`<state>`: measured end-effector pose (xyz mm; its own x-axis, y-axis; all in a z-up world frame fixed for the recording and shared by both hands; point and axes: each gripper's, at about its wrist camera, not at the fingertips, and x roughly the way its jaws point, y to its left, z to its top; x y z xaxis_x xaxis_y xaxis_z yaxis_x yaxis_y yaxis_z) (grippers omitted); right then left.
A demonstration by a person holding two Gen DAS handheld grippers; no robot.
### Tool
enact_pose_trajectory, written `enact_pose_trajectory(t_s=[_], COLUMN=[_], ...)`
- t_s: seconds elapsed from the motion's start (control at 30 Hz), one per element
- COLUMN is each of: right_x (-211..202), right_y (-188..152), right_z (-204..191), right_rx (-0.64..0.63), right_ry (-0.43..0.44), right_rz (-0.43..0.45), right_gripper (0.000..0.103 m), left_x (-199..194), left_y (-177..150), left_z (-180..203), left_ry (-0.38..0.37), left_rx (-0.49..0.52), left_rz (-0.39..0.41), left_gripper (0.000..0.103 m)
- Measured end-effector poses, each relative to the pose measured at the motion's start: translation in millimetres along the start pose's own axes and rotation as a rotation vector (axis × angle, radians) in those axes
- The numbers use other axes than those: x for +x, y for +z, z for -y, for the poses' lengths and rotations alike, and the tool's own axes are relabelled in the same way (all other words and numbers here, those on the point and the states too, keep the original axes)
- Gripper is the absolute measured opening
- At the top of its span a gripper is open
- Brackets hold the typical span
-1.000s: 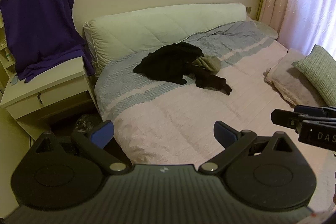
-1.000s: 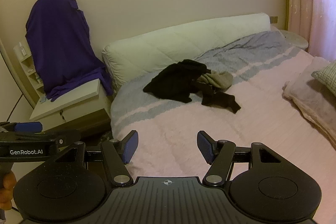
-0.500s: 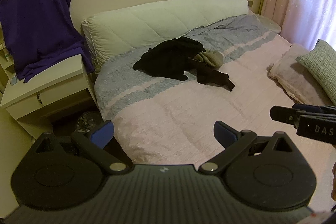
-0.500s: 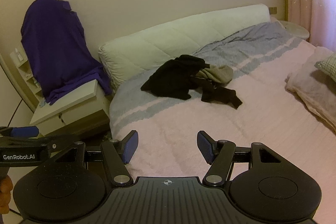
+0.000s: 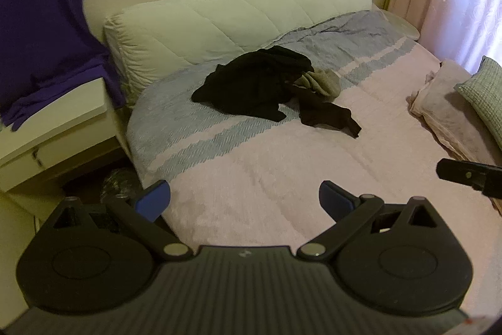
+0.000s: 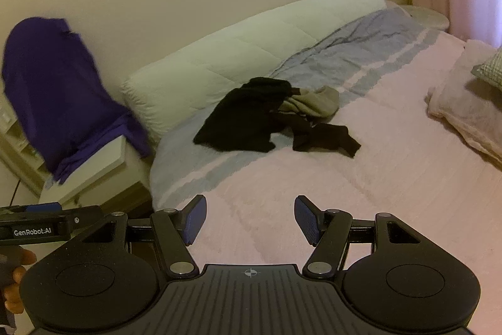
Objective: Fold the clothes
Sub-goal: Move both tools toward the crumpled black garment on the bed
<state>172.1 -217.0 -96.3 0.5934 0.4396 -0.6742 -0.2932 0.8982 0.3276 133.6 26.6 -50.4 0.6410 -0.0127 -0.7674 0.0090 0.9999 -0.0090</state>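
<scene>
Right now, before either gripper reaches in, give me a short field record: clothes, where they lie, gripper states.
clothes: black garment pile with a beige piece tucked against it
location: on the bed, over the blue-striped part of the cover, unfolded
left gripper: open, empty, above the pink cover
right gripper: open, empty, short of the pile
other cloth: purple garment draped by the nightstand
</scene>
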Motion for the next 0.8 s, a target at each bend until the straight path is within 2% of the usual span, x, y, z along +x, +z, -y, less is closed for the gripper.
enact_pose_trajectory(t_s=[0.4, 0.5, 0.63, 0.8], right_x=[148, 180, 223, 265], right_y=[67, 87, 114, 134], right_z=[-5, -11, -16, -14], right_rx=[0.214, 0.257, 0.278, 0.302], right_ry=[-0.132, -0.153, -0.205, -0.257], right_rz=[-0.070, -0.063, -0.059, -0.055], right_gripper=[0.059, 0.059, 0.059, 0.059], left_x=[165, 195, 240, 286], left_y=[115, 141, 176, 207], left_z=[-65, -76, -86, -89], left_ry=[-0.147, -0.179, -0.219, -0.274], left_rx=[0.150, 0.175, 0.210, 0.247], left_rz=[-0.087, -0.088, -0.090, -0.091], left_gripper=[0.092, 0.091, 0.085, 0.080])
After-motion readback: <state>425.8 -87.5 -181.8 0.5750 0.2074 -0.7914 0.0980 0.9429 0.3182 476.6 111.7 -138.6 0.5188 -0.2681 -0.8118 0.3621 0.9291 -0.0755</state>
